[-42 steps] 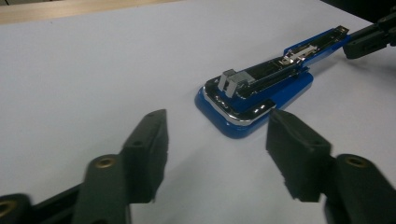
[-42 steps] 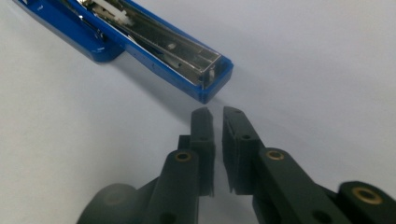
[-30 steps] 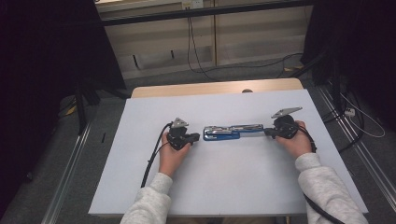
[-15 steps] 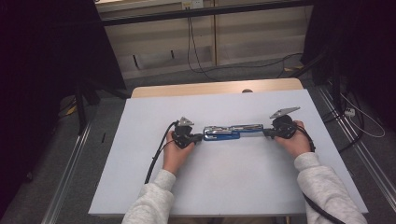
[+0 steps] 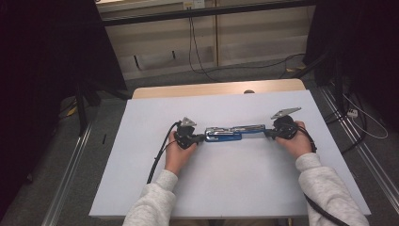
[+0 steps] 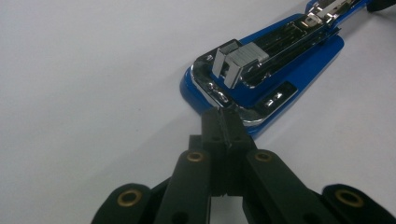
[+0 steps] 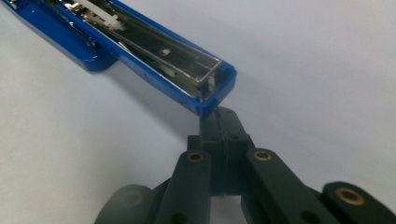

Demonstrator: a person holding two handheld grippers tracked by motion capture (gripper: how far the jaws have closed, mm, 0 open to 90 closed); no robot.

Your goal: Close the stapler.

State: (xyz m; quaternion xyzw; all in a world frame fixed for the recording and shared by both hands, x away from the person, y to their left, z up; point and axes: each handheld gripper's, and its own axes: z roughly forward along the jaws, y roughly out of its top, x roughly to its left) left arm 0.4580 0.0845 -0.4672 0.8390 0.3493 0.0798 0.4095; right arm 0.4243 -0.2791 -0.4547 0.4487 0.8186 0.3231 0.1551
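A blue stapler [image 5: 233, 133] lies folded out flat on the white table top [image 5: 235, 188], its chrome insides facing up. My left gripper [image 5: 202, 137] is shut, and its tips meet the left end of the stapler's base. In the left gripper view the closed jaws [image 6: 223, 116] touch the rim of the blue base [image 6: 299, 60] below the chrome plate, with nothing between them. My right gripper [image 5: 267, 133] is shut too. In the right gripper view its tips [image 7: 219, 116] rest against the end of the staple channel arm [image 7: 154, 51].
A wooden strip [image 5: 211, 88] borders the table's far edge. Black cables [image 5: 202, 61] run over the floor behind it, and metal rails [image 5: 66, 188] run along both sides. The left gripper's cable [image 5: 157, 160] trails across the board toward the person.
My left gripper has slid a little to the right, up to the stapler's end. The right gripper and the stapler have kept still.
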